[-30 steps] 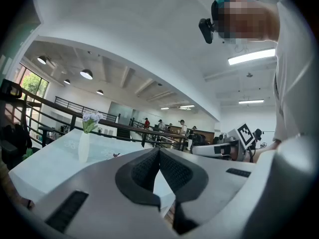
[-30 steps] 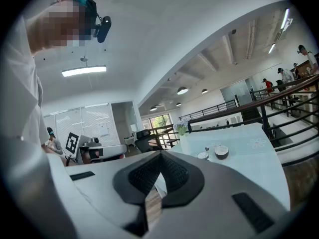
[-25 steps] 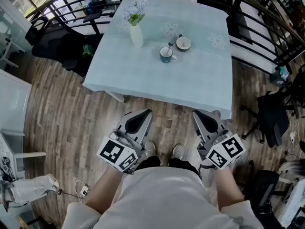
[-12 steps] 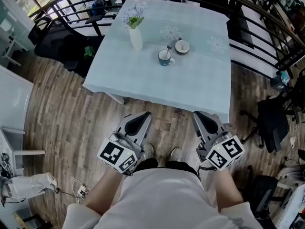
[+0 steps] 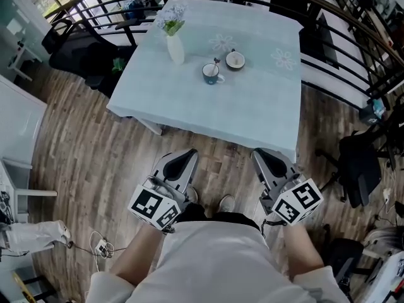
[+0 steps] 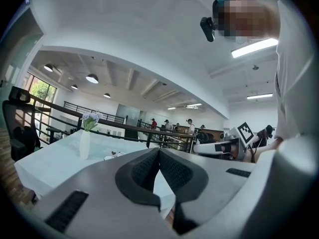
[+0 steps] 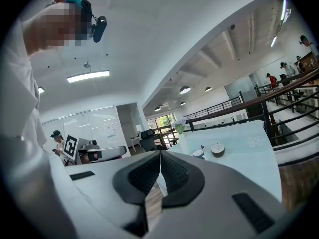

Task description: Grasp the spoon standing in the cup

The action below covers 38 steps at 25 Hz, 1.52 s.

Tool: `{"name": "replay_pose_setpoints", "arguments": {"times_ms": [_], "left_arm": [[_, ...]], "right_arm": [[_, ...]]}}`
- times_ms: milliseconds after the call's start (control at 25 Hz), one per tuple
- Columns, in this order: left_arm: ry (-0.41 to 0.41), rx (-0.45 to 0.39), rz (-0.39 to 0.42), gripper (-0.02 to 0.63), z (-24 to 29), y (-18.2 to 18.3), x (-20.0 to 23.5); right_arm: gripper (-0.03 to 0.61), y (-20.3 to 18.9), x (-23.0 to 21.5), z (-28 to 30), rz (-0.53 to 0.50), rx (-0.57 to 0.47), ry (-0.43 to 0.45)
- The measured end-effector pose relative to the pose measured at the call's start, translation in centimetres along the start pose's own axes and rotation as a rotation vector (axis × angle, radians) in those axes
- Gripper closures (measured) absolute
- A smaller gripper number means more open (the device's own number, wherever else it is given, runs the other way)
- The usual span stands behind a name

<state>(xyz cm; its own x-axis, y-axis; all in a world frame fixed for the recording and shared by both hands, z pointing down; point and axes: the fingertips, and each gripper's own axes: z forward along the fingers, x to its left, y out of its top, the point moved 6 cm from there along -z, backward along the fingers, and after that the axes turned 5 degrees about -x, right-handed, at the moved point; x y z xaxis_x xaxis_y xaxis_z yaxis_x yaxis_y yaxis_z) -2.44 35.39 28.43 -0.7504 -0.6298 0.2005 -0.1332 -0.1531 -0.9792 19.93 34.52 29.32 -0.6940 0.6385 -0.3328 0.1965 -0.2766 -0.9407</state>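
The left gripper (image 5: 187, 154) and right gripper (image 5: 261, 154) are both clenched shut, with nothing in them. The cup (image 5: 210, 74) with the spoon (image 5: 216, 61) stands on the counter (image 5: 252, 109), well ahead of both.

Left gripper (image 6: 159, 152), jaws together and empty, before white-clothed table (image 6: 50, 164) with vase (image 6: 85, 144)

No legible text or numbers; only coded squares on left cube (image 5: 155, 207) and right cube (image 5: 298, 202).

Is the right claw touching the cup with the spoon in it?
Apart. The head view shows the right claw over the floor, while the cup stands on the table, well clear of it.
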Motion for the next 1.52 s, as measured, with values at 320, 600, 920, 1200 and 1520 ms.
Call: {"name": "replay_pose_setpoints", "arguments": {"times_ms": [320,600,920,1200,1520], "left_arm": [[0.021,-0.004,0.0,0.595,0.5,-0.3,0.4],[0.007,0.0,-0.002,0.595,2.5,-0.2,3.6],[0.006,0.006,-0.024,0.595,5.4,0.4,10.3],[0.005,0.021,-0.049,0.595,7.9,0.7,16.5],[-0.033,0.043,-0.069,0.595,10.9,1.8,23.1]], "right_arm": [[0.557,-0.1,-0.8,0.5,-0.003,0.004,0.014],[0.557,0.0,-2.3,3.6,-0.005,0.018,-0.008],[0.557,0.4,-4.3,10.3,-0.002,0.04,-0.018],[0.557,0.9,-6.3,16.5,-0.006,0.071,-0.032],[0.557,1.9,-7.7,23.2,0.015,0.083,-0.066]]}}
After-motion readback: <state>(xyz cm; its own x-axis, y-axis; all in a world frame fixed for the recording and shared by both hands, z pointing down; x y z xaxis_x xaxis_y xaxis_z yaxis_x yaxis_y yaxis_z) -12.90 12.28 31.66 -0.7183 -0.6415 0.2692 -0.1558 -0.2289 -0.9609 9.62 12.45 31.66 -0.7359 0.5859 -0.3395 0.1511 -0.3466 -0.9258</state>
